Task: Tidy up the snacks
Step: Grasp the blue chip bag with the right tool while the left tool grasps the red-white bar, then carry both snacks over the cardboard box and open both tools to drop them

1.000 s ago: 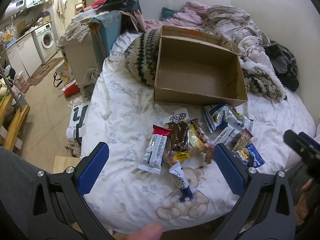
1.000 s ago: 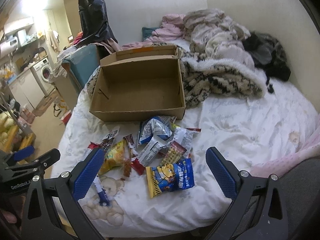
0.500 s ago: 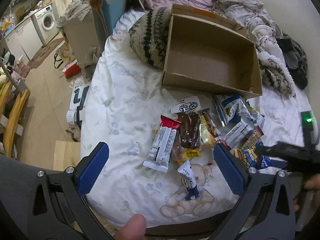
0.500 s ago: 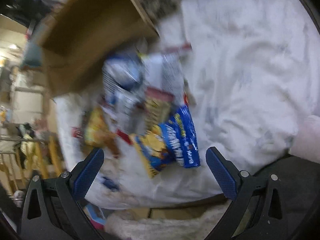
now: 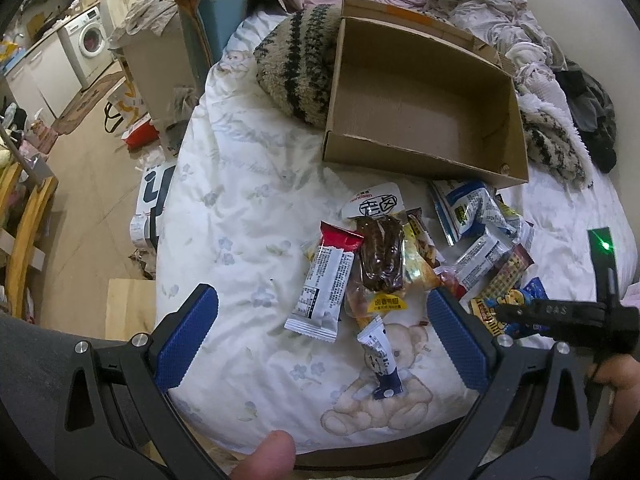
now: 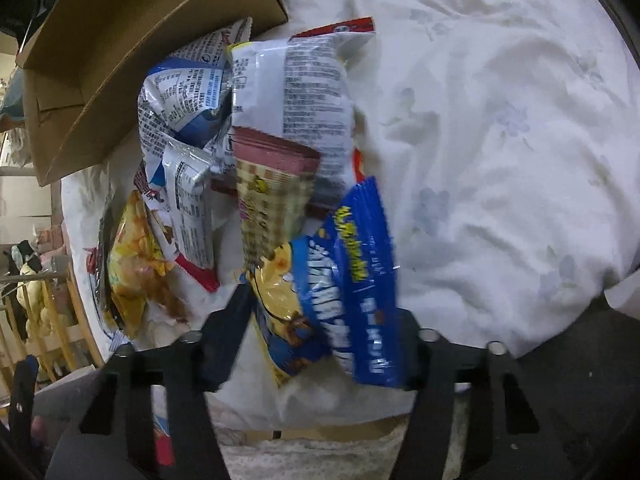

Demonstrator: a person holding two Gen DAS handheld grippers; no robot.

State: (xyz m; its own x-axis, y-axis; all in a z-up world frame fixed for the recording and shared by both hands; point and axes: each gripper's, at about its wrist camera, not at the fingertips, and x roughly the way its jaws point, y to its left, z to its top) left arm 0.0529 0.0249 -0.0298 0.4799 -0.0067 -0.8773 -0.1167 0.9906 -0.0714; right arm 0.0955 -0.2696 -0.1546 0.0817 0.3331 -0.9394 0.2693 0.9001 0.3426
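Note:
A pile of snack packets lies on the white bedsheet [image 5: 240,216] in front of an empty cardboard box [image 5: 424,100]. My left gripper [image 5: 320,344] is open above the near side of the pile, over a white bar with a red end [image 5: 326,280] and a small blue-tipped packet [image 5: 380,356]. My right gripper [image 6: 320,336] has its fingers closed in on a blue and yellow snack bag [image 6: 336,280] at the right edge of the pile. In the left wrist view it shows as a black tool [image 5: 560,316] over that bag [image 5: 528,292]. The box [image 6: 120,60] is at upper left in the right wrist view.
A striped knit cushion [image 5: 296,64] leans against the box's left side. Crumpled blankets and clothes [image 5: 552,92] fill the far right of the bed. The bed edge drops to the floor [image 5: 88,184] on the left, with bags, a washing machine [image 5: 90,46] and wooden furniture.
My right gripper dropped down to the pile and its fingers closed from wide open onto the blue and yellow bag. My left gripper moved forward slightly and stayed open.

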